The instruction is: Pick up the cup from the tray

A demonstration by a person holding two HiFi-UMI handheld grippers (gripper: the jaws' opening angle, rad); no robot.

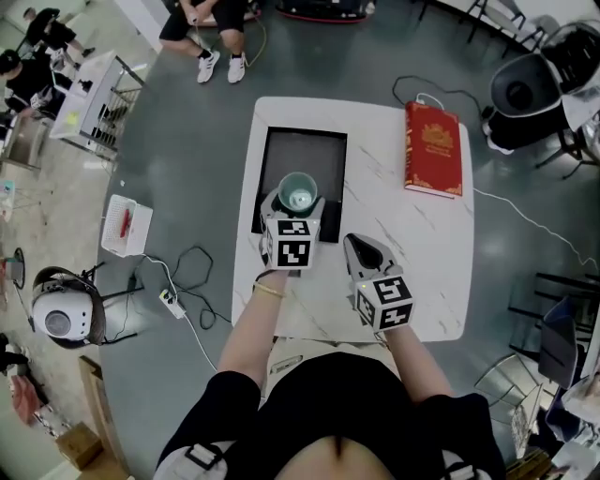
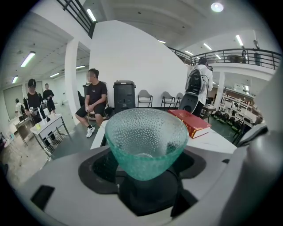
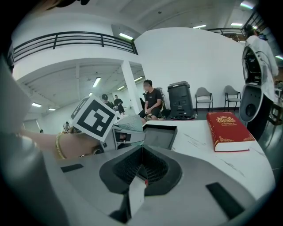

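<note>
A green dimpled glass cup (image 1: 298, 194) sits between the jaws of my left gripper (image 1: 292, 204), which is shut on the cup's narrow lower part (image 2: 146, 141). The cup is over the near end of the black tray (image 1: 302, 150) on the white table (image 1: 412, 281). In the right gripper view the cup (image 3: 128, 121) and the left gripper (image 3: 117, 134) show just in front of the tray (image 3: 160, 134). My right gripper (image 1: 364, 246) hovers over the table to the right of the tray. Its jaws are shut with nothing between them (image 3: 140, 165).
A red book (image 1: 433, 148) lies at the table's far right corner. On the floor to the left are cables with a power strip (image 1: 171, 302) and a white basket (image 1: 126, 225). A person sits beyond the table (image 1: 214, 28). Chairs stand at the right (image 1: 525, 94).
</note>
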